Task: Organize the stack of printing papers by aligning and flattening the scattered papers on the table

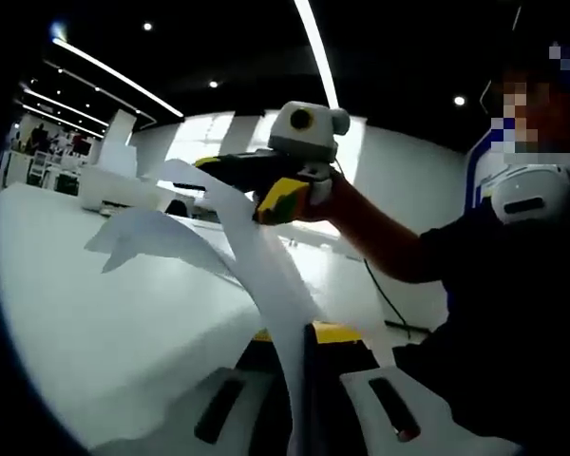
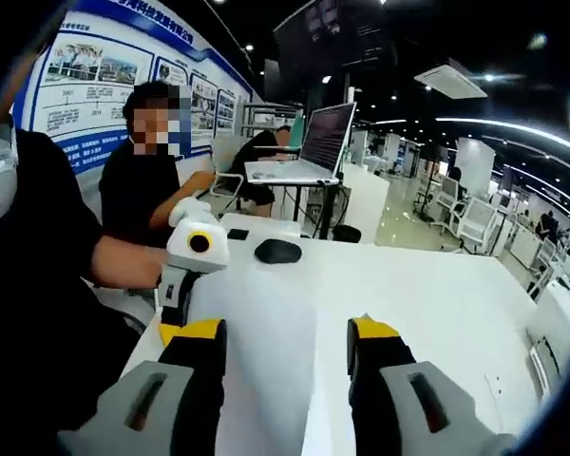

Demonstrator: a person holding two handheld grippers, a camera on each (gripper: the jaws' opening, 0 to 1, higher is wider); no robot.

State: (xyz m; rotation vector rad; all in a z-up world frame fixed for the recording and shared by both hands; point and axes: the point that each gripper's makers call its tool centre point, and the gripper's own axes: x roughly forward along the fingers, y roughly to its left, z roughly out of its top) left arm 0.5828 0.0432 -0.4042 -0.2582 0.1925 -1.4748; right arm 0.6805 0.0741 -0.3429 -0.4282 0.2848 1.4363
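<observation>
Two grippers, one bunch of papers (image 1: 266, 256). Left gripper (image 1: 309, 380) clamps the sheets' lower edge; the right gripper (image 1: 266, 185), seen in the left gripper view, pinches their top, so they hang curled above the white bench (image 1: 85, 313). In the right gripper view its jaws stand apart around paper. One laptop (image 2: 315, 142), one dark mouse (image 2: 278, 251); lit office.

In the left gripper view, the papers (image 1: 266, 275) rise between the left gripper (image 1: 309, 356) near and the right gripper (image 1: 218, 180) farther off, above the table (image 1: 85, 313). In the right gripper view, the left gripper (image 2: 176, 318) sits left; a mouse (image 2: 278, 251) lies far on the table (image 2: 456, 304), a laptop (image 2: 318, 142) behind it.
</observation>
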